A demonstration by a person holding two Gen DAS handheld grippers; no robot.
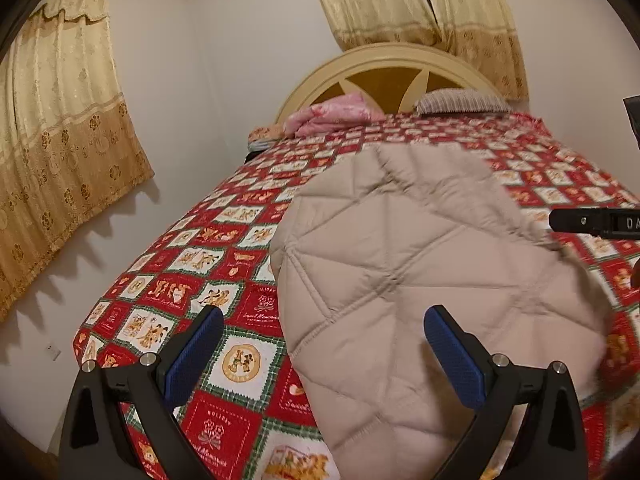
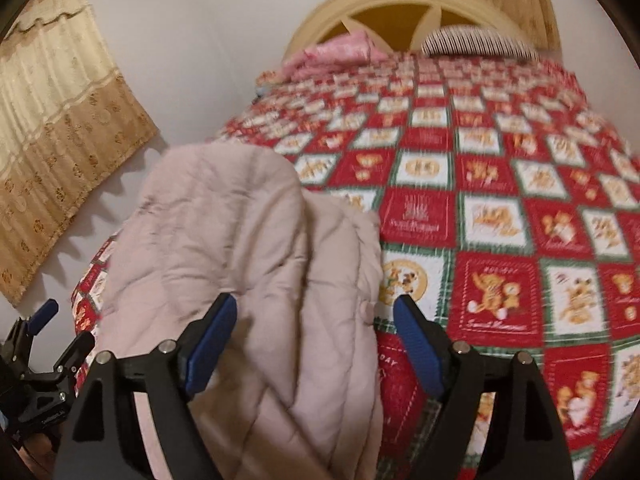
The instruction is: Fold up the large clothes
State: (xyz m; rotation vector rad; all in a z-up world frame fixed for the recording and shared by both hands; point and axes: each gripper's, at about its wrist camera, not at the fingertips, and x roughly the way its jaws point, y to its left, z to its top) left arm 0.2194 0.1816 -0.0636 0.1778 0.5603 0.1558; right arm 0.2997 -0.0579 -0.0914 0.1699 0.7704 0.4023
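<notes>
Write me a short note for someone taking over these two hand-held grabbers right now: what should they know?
Left gripper: open, nothing held, above the bed.
Right gripper: open, nothing held, above the right edge of the coat.
The beige quilted coat lies bunched on the red patterned bedspread, near the foot end of the bed, with at least one layer folded over.
Done: it looks like a fold was just laid down and let go.
Left: probably another fold and some smoothing, since the bundle is still bulky and uneven. How many folds remain, I cannot tell.
</notes>
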